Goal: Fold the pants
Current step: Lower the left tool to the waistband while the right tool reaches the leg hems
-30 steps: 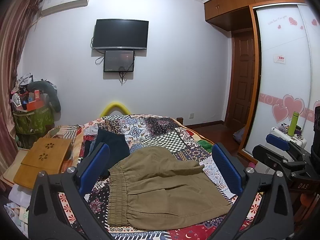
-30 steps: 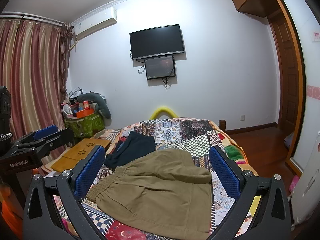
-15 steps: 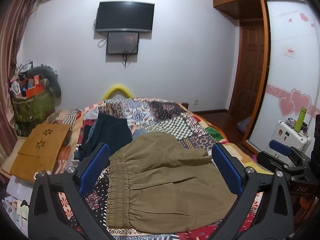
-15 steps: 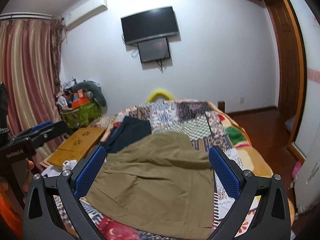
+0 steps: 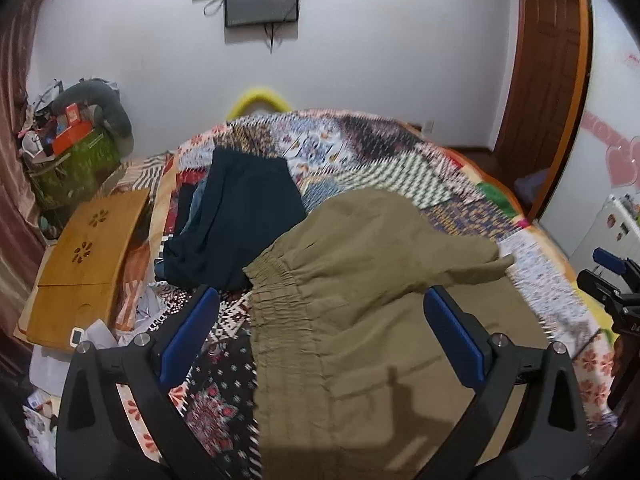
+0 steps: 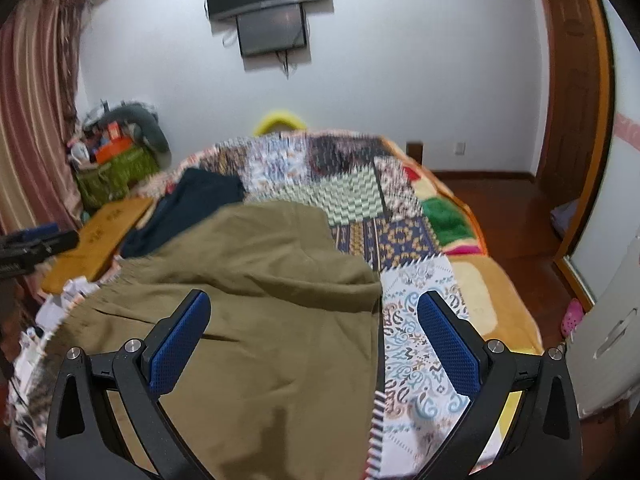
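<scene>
Olive-brown pants (image 5: 360, 312) lie folded over on the patchwork quilt (image 5: 360, 152), with the gathered elastic waistband (image 5: 280, 308) to the left. In the right wrist view the same pants (image 6: 256, 280) fill the near left of the bed. My left gripper (image 5: 320, 332) hovers open above the waistband side, its blue pads wide apart with nothing between them. My right gripper (image 6: 312, 332) hangs open over the right edge of the pants, also holding nothing. Each gripper shows at the edge of the other's view: the right gripper (image 5: 612, 276) and the left gripper (image 6: 28, 248).
A dark navy garment (image 5: 240, 216) lies on the quilt behind the pants. A wooden lap desk (image 5: 88, 248) sits at the bed's left side, with a green basket (image 5: 76, 168) of clutter behind it. A wooden door (image 6: 572, 100) and bare floor (image 6: 508, 208) lie to the right.
Both grippers have dropped lower and come closer to the pants, tilting down towards the bed. Both stay open. The pants have not moved.
</scene>
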A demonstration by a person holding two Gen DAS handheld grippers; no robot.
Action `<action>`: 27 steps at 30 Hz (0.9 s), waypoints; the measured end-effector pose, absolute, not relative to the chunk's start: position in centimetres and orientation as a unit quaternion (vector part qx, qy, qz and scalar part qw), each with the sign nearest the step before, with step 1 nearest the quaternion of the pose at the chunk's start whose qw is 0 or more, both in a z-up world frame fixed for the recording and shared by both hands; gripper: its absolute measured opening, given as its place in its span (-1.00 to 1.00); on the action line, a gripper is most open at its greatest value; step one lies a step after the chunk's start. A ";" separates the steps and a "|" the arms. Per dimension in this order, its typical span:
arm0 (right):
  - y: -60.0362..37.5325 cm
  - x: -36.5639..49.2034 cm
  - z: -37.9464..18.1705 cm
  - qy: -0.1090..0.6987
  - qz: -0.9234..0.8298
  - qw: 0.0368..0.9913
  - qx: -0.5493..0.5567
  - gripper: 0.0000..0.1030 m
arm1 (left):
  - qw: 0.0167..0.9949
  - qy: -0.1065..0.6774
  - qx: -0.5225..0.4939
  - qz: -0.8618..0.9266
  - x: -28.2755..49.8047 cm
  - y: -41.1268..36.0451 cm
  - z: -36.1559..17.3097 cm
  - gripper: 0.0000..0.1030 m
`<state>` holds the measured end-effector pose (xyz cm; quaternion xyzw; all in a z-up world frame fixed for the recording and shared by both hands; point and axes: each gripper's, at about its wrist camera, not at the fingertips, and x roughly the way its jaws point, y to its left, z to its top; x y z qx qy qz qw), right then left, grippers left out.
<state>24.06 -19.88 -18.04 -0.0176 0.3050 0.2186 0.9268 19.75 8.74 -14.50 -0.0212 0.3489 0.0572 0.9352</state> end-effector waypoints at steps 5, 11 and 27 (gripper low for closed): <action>-20.2 27.9 -21.5 0.361 0.228 0.904 -0.017 0.82 | 0.921 0.383 -0.009 0.071 22.8 10.7 -17.1 1.00; -20.2 31.8 -25.8 0.428 0.238 0.872 -0.023 0.38 | 0.898 0.432 -0.028 0.073 25.4 13.0 -20.0 1.00; -18.9 34.2 -29.7 0.467 0.247 0.846 -0.074 -0.43 | 0.853 0.520 -0.035 0.023 26.6 13.7 -25.1 0.48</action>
